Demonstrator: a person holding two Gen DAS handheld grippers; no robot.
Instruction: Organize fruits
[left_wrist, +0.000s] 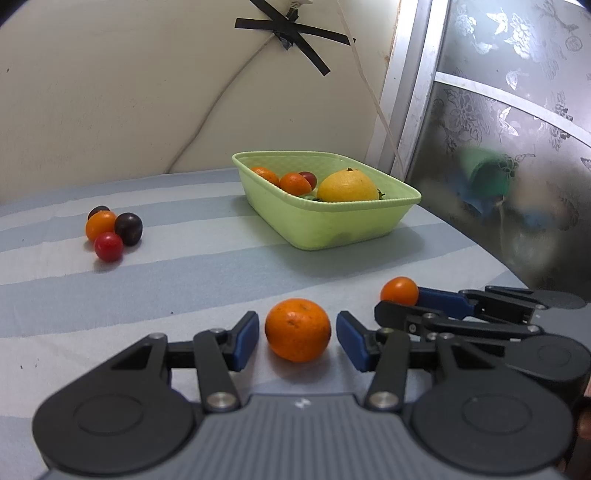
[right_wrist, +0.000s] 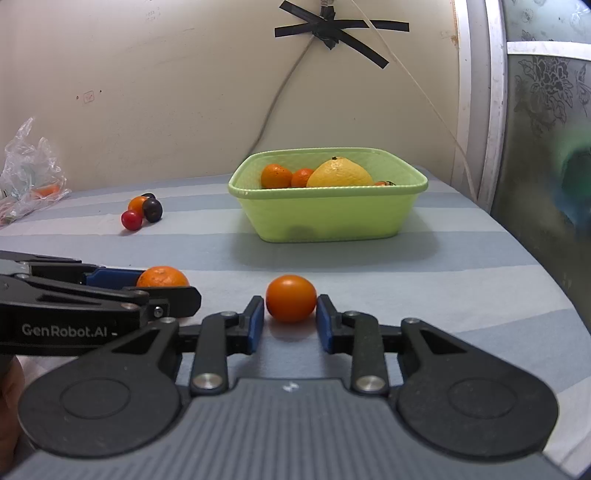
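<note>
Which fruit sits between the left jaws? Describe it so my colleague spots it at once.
Start at the green basket on the striped cloth, then come toward the camera. Between the left gripper's jaws lies a mandarin; it is larger and rougher-skinned than the smooth orange tomato beside it.

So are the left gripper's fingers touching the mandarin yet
Apart. The left wrist view shows striped cloth between each blue pad of the left gripper and the mandarin resting between them.
</note>
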